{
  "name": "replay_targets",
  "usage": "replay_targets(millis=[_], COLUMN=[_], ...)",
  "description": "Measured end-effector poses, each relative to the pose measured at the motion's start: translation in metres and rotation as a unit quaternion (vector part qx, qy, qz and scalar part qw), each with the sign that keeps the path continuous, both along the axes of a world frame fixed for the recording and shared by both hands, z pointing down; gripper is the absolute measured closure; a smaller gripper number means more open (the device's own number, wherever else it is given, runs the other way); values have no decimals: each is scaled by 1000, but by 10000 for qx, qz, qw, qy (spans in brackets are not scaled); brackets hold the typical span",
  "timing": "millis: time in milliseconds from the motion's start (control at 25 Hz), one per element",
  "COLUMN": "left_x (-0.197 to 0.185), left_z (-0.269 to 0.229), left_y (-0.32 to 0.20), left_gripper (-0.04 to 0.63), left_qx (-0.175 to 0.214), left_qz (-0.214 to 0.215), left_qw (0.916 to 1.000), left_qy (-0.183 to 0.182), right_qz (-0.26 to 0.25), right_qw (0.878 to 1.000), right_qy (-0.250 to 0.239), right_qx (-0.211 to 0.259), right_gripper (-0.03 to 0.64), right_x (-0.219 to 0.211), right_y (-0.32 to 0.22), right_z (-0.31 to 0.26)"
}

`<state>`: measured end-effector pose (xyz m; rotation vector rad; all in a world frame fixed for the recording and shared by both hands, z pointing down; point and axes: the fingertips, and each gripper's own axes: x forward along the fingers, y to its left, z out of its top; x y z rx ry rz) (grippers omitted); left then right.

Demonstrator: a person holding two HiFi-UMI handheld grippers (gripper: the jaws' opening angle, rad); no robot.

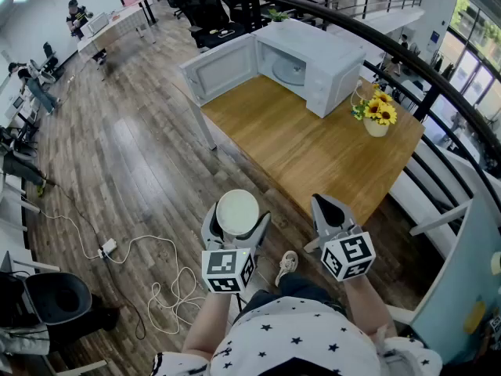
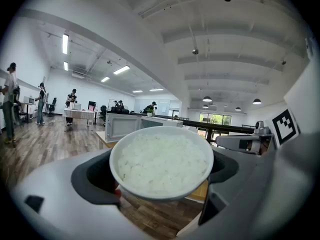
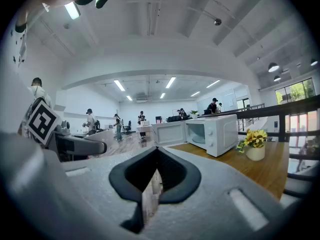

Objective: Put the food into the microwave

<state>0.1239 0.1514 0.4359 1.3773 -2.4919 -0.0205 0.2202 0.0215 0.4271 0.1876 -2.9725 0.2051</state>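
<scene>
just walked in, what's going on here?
A person stands a little way back from a wooden table with a gripper in each hand. The left gripper holds a white bowl of rice between its jaws, up in the air. The right gripper is shut and empty. On the table sits a white microwave with its door swung open, and a pot of sunflowers beside it. The bowl is not yet in the microwave.

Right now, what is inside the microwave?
Its door stands open. Inside the microwave only the round glass turntable shows, with nothing on it. The casing's top covers the back of the cavity.
</scene>
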Motion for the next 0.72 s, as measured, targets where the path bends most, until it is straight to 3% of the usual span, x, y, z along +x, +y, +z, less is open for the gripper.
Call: replay_targets(millis=[360, 720], left_x=[81, 106], left_z=[-1, -18], left_y=[83, 114], left_gripper=[95, 95], left_qx=[62, 251], left_qz=[-144, -267], left_qw=[9999, 9993], left_qy=[54, -95], right_qz=[-145, -344], right_qw=[9999, 9994], right_qy=[15, -56], right_qx=[-28, 65], right_gripper=[612, 612], right_x=[84, 106], right_y=[92, 126], right_z=[-5, -15])
